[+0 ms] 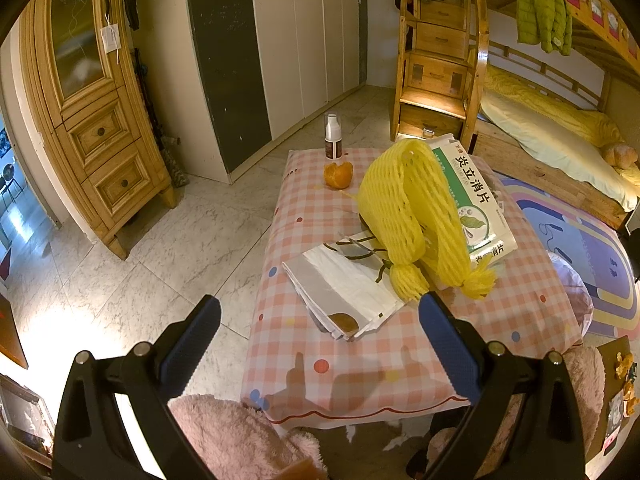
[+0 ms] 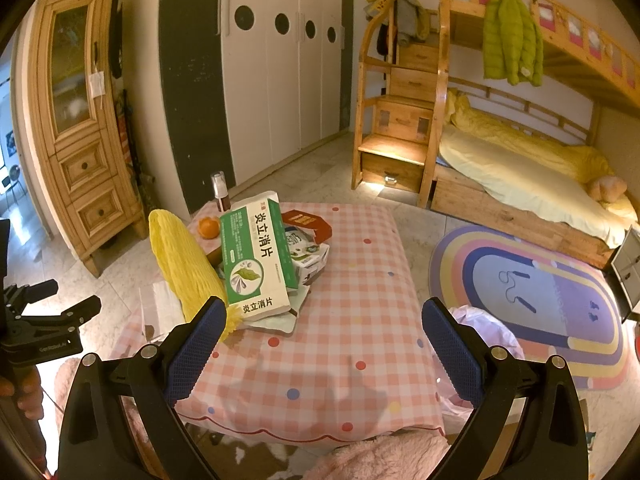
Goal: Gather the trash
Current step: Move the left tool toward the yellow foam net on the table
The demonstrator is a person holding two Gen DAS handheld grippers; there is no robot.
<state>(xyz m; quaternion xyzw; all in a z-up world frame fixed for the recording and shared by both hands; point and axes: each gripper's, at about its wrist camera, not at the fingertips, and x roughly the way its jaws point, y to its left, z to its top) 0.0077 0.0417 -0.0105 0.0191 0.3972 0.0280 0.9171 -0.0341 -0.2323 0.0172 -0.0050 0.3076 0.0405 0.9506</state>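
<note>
A low table with a pink checked cloth [image 1: 360, 364] [image 2: 352, 320] carries the litter. A yellow foam fruit net [image 1: 404, 216] [image 2: 184, 264] leans on a green-and-white medicine box [image 1: 476, 200] [image 2: 256, 256]. Flat white wrappers [image 1: 340, 292] lie in front of the net. Orange peel [image 1: 339, 175] [image 2: 209, 227] and a small bottle [image 1: 333, 137] [image 2: 221, 192] stand at the far end. A red carton [image 2: 308, 222] and small packets [image 2: 308, 252] sit behind the box. My left gripper [image 1: 320, 344] hovers open above the near edge, empty. My right gripper [image 2: 324, 344] is open and empty too.
A thin plastic bag [image 2: 484, 332] [image 1: 572, 292] hangs off the table's right side. A pastel oval rug [image 2: 532, 296] lies beyond it, before a wooden bunk bed [image 2: 520, 184]. A tall wooden cabinet [image 1: 92, 112] stands at the left. Pink fluffy fabric [image 1: 240, 436] lies below the near edge.
</note>
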